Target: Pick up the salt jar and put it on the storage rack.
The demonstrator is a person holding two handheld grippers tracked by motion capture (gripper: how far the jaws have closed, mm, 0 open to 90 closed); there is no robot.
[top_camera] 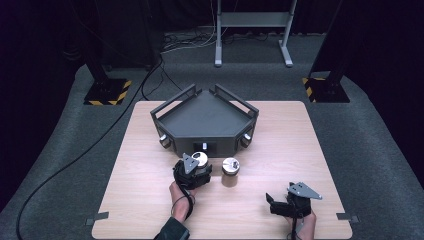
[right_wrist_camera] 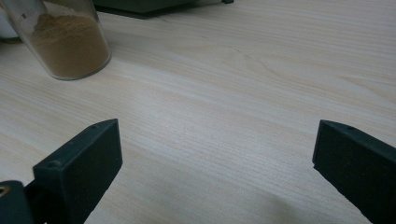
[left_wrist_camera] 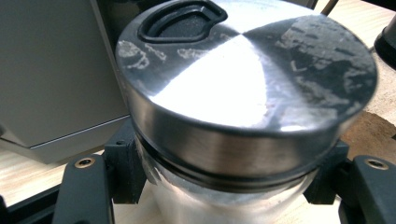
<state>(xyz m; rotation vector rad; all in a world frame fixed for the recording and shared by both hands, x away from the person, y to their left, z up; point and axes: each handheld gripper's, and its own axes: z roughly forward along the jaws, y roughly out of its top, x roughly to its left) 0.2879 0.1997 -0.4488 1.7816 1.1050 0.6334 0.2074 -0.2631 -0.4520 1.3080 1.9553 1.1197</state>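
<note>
Two jars stand on the bench (top_camera: pixel 150 200) before the grey tray (top_camera: pixel 205 117): the left claw (top_camera: pixel 196 172) grips the steel-lidded one (left_wrist_camera: pixel 243 93), while the right claw (right_wrist_camera: pixel 215 172) gapes wide, well apart from the powder jar (top_camera: pixel 230 172).

The jar (top_camera: pixel 200 166) is a clear glass one with a round shiny metal lid (left_wrist_camera: pixel 243 74). The lid has a black flip cap (left_wrist_camera: pixel 180 21) near its edge. The jar stands upright on the wooden table, a little left of the centre of the high view. It stands between the two black jaws, which press against its glass body.
</note>
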